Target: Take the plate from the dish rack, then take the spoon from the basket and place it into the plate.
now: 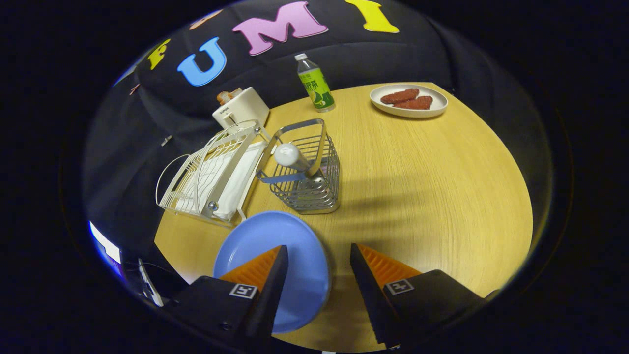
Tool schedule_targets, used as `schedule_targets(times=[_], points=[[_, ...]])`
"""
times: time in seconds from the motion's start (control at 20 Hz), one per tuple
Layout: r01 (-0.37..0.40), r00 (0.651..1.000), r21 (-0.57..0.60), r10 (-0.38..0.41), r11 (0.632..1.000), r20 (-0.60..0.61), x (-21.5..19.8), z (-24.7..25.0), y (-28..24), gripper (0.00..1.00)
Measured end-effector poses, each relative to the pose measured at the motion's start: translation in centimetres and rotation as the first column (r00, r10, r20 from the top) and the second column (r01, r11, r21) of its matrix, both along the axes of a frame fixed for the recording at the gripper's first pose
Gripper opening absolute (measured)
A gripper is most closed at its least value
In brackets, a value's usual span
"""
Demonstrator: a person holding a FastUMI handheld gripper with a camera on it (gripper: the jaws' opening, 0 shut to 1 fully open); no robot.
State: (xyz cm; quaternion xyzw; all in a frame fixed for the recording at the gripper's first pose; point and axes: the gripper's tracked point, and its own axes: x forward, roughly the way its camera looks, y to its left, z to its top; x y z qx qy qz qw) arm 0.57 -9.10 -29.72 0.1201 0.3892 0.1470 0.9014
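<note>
A blue plate [295, 255] lies flat on the wooden table [432, 196], under and between my fingers, mostly beneath the left one. My gripper [318, 253] is open and holds nothing. Just beyond the plate stands a metal wire basket [307, 172] with a spoon [291, 158] in it, its white rounded handle end sticking up toward me. The white wire dish rack [211, 174] stands to the left of the basket with no plate in it.
A white toaster [241, 108] stands behind the rack. A green-labelled bottle [315, 83] is at the table's far edge. A white plate with brown food pieces [409, 101] sits far right. Bare wood spreads to the right of the basket.
</note>
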Motion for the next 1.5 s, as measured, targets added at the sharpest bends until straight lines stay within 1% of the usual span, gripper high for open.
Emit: schedule_targets(times=[0.1,0.15,0.2,0.3,0.45,0.55,0.65,0.8,0.9,1.05,1.1,1.2,1.25,1.35,1.4,1.45,1.5], points=[[-0.019,0.995,-0.03,0.022,0.999,0.101,0.8,1.5,0.0,0.88],[-0.026,0.988,-0.043,0.033,0.999,0.153,1.4,2.7,0.0,0.99],[-0.028,0.976,-0.052,0.038,0.998,0.214,2.1,3.8,0.0,0.99],[-0.017,0.941,-0.056,0.035,0.998,0.336,3.3,6.3,-0.1,0.99],[-0.032,0.891,-0.027,0.041,0.999,0.453,4.6,8.9,0.7,0.98],[-0.018,0.871,-0.016,0.023,1.0,0.491,5.7,9.4,0.5,0.98],[-0.007,0.858,0.009,0.002,1.0,0.513,6.8,9.7,1.1,0.98],[0.027,0.863,-0.008,-0.019,1.0,0.506,8.6,8.4,1.0,0.98],[0.035,0.864,-0.014,-0.024,0.999,0.503,9.5,7.7,1.3,0.98],[0.04,0.847,-0.026,-0.02,0.999,0.531,10.5,7.6,1.6,0.87],[0.038,0.845,-0.031,-0.015,0.999,0.535,10.4,7.5,1.8,0.87],[0.03,0.845,-0.04,-0.004,0.999,0.535,10.5,7.1,2.2,0.79],[0.036,0.841,-0.055,-0.001,0.998,0.541,10.6,6.9,2.1,0.7],[0.043,0.837,-0.079,0.007,0.996,0.547,11.0,6.7,1.6,0.62],[0.048,0.838,-0.082,0.004,0.995,0.546,10.9,6.5,1.6,0.6],[0.065,0.83,-0.084,-0.007,0.994,0.557,11.0,6.9,1.3,0.57],[0.074,0.82,-0.087,-0.011,0.993,0.572,11.1,7.4,1.1,0.57]])
